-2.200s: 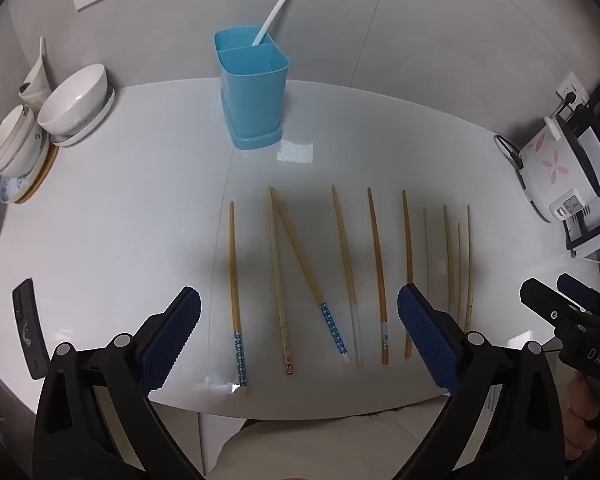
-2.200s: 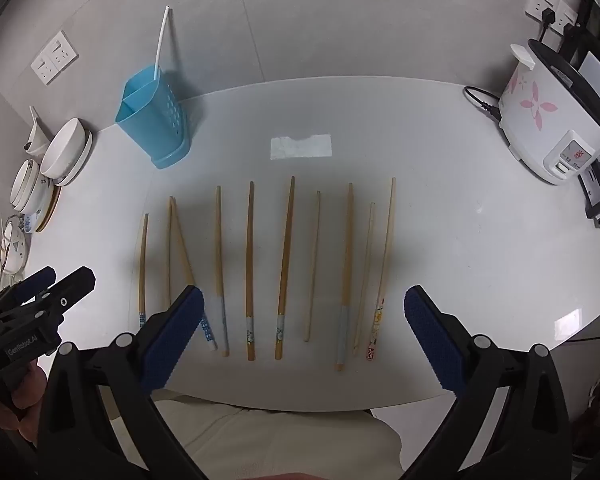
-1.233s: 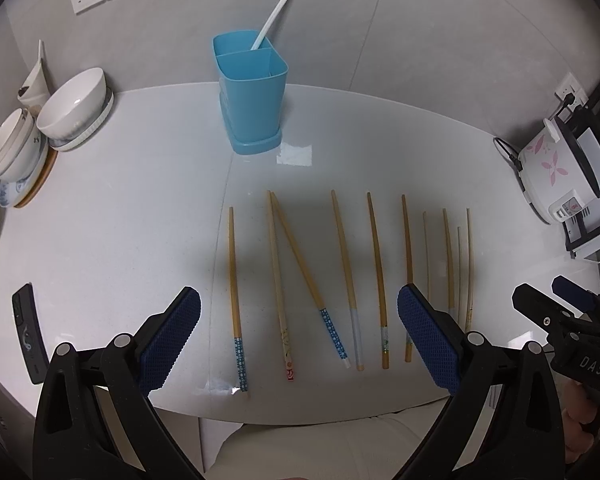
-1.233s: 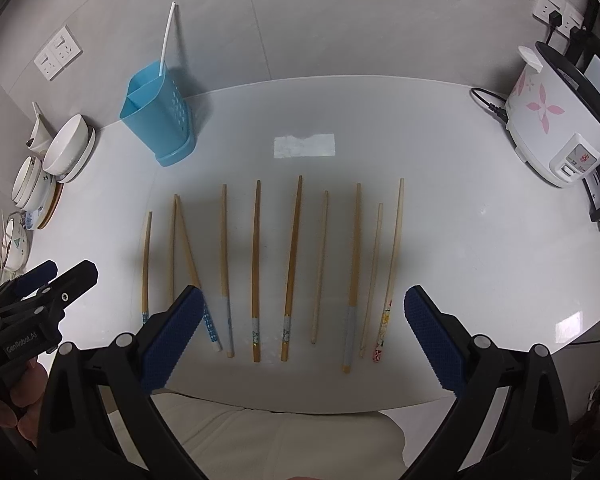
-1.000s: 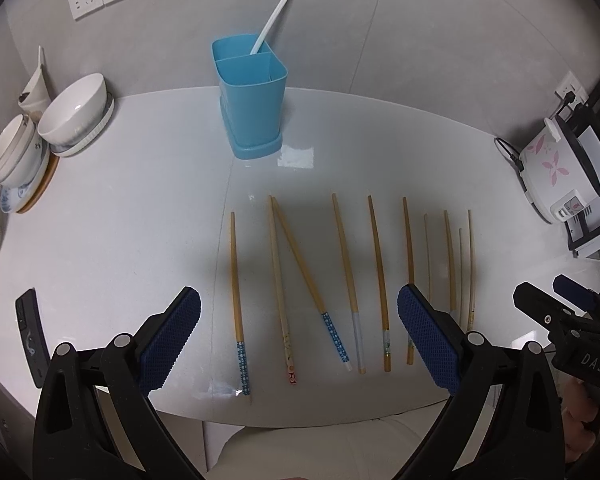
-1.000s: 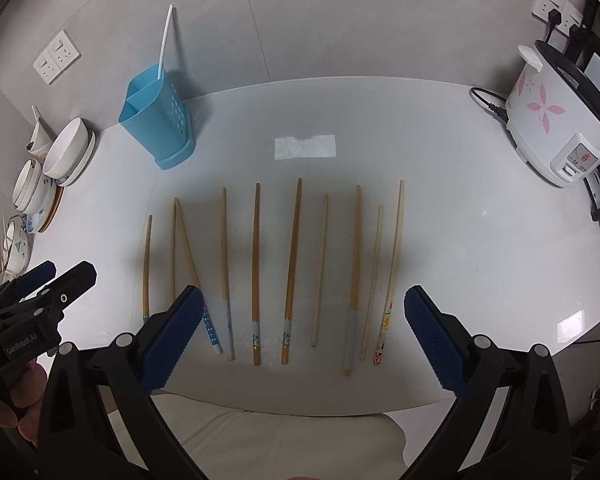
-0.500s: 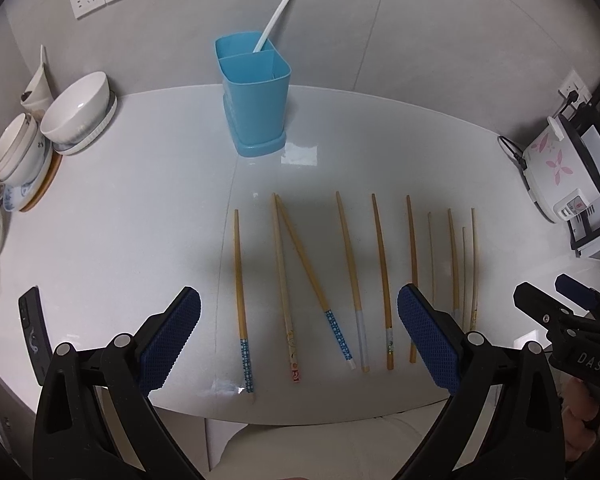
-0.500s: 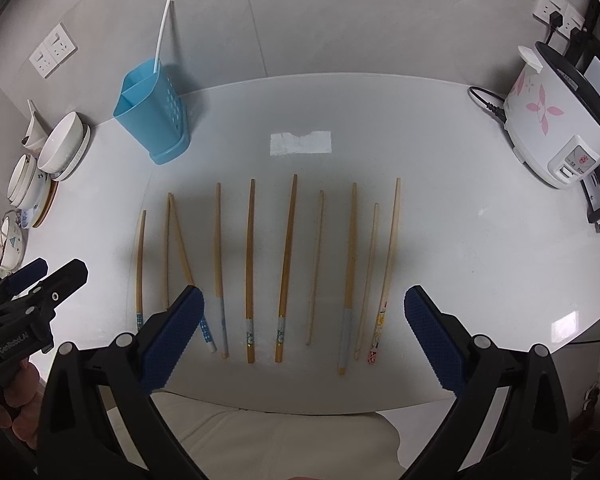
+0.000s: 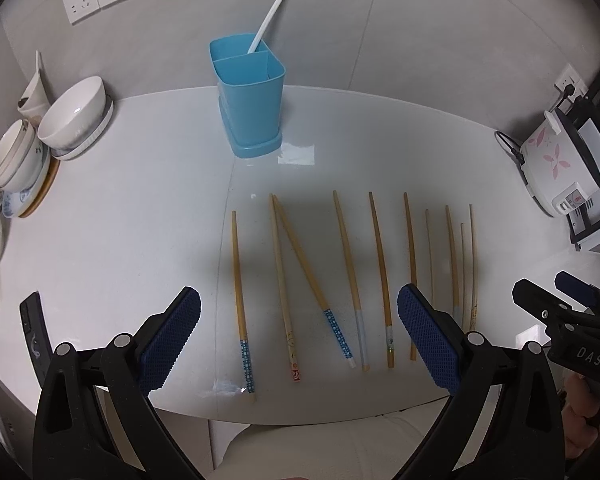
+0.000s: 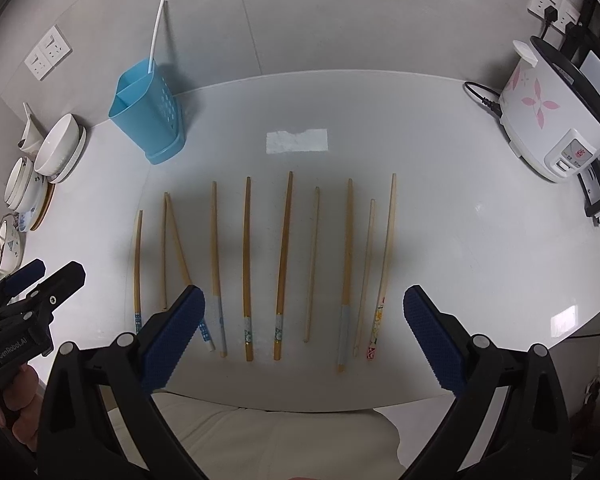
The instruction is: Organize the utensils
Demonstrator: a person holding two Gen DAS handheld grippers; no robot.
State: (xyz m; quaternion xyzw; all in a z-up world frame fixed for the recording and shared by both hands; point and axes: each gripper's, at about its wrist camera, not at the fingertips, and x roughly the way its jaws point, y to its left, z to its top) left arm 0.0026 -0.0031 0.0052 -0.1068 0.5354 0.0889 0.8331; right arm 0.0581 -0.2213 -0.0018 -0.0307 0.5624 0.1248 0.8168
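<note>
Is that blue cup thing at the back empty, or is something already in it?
Not empty. The blue holder stands upright, and a long white utensil sticks out of its rear compartment. The front compartment looks empty.

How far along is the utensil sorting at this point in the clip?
Barely started. The blue holder has only a white utensil in its back compartment. Nothing is in hand: the left gripper and right gripper are both open and empty above the near edge. Left to do: all ten wooden chopsticks lying in a row on the table.
</note>
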